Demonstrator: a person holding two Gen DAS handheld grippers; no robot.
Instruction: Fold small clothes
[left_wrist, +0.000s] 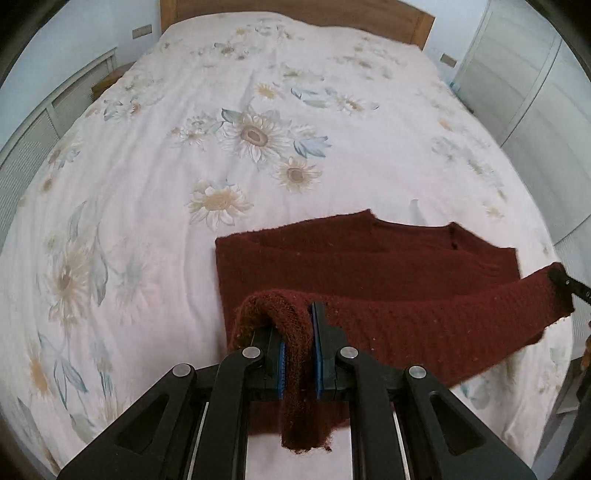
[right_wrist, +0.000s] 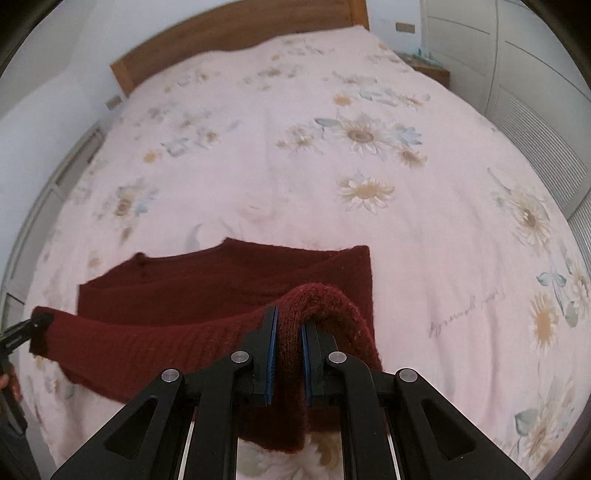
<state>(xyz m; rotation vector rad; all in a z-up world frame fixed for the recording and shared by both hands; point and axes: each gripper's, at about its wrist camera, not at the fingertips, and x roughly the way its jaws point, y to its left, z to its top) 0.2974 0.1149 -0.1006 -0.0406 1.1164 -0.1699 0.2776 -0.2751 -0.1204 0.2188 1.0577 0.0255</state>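
Two tongs, each pinching one end of the sweater's (left_wrist: 369, 258) raised edge: left tongs (left_wrist: 298, 343), right tongs (right_wrist: 289, 343). Sweater's far part lies flat on the floral bed (left_wrist: 184, 147); near part hangs lifted between them.

We see the left gripper (left_wrist: 298, 345) clamped on the dark red sweater (left_wrist: 388, 269), its lifted edge stretching to the right gripper (left_wrist: 559, 282) over the floral bedspread (left_wrist: 184, 147)

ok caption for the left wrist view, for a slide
Left gripper pinching one corner of a dark red knit garment, its near edge lifted over a floral bedspread.
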